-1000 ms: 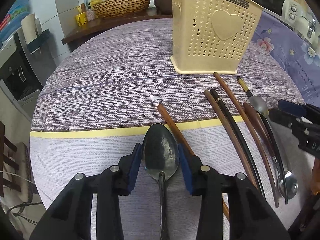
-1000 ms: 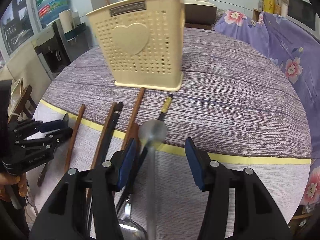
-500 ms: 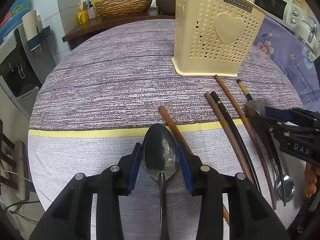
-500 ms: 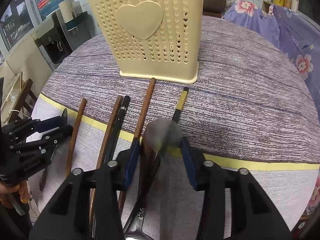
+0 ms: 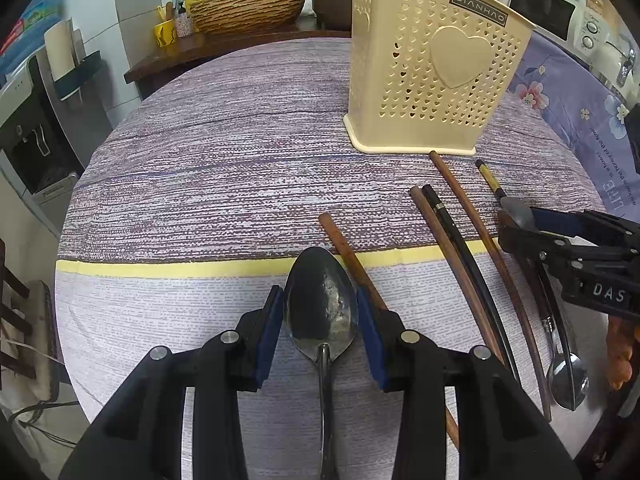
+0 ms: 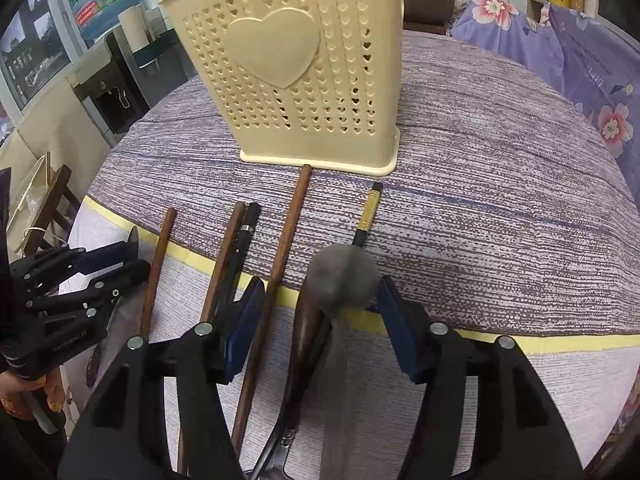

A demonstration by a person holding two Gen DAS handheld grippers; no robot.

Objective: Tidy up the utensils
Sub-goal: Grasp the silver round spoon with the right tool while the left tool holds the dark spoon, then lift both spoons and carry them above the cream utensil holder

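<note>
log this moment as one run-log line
left gripper: shut on dark spoon | right gripper: open around grey spoon | holder: upright

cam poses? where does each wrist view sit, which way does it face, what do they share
Left wrist: sits behind the left gripper, faces the table's far side; its fingers flank a dark spoon; right gripper at right edge.
Right wrist: behind the right gripper, spoon bowl between fingers.
Shared: cream holder, chopsticks.

I am working in a home kitchen and dining corner. My round table [image 5: 240, 168] wears a striped cloth, and behind it a wooden counter holds a woven basket [image 5: 246, 8], a rice cooker [image 5: 332, 2] and a microwave [image 5: 556, 10] (a water dispenser [image 5: 32, 136] stands at the left).
</note>
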